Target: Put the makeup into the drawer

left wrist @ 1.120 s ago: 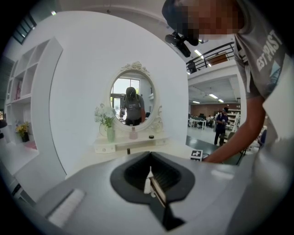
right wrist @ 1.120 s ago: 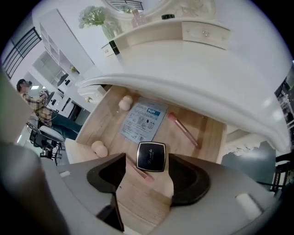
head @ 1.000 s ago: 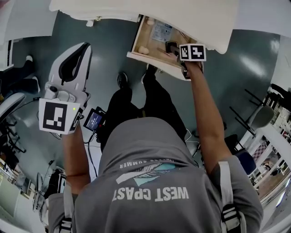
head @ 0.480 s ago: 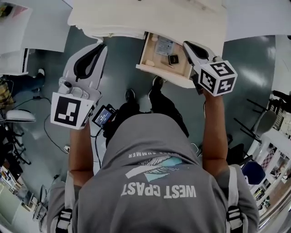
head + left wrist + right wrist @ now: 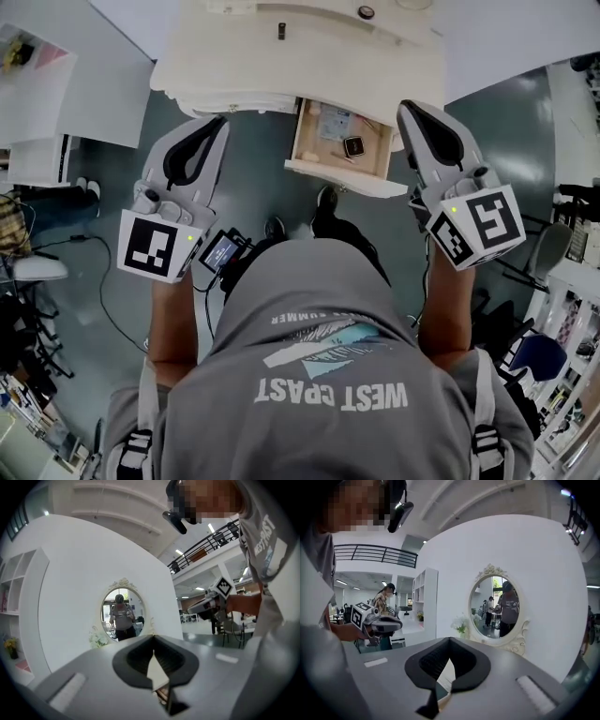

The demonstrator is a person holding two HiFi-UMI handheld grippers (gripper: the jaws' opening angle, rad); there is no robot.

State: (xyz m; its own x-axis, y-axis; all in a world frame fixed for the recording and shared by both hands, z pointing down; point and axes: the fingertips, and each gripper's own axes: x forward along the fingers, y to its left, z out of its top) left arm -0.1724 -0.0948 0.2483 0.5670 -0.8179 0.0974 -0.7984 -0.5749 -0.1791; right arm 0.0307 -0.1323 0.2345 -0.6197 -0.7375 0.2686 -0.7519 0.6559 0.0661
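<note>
Now jaws pressed together on both, nothing pinched. Left gripper (image 5: 210,122) and right gripper (image 5: 409,106) point forward, near level, flanking open drawer (image 5: 337,176); forearms bent upward. Makeup compact (image 5: 354,145) lies inside drawer.

This is a staged bedroom corner inside a large open lab hall. At 12 o'clock a cream dressing table (image 5: 281,66) with an open drawer (image 5: 337,176) stands against a white wall panel (image 5: 543,573) that bears an ornate oval mirror (image 5: 494,604). Past the panel are a mezzanine railing (image 5: 375,555), strip lights (image 5: 180,552) and white shelving (image 5: 425,597). Cables (image 5: 105,298) trail over the grey floor (image 5: 253,141) at 9 o'clock, and chairs (image 5: 539,239) stand at 3 o'clock.
</note>
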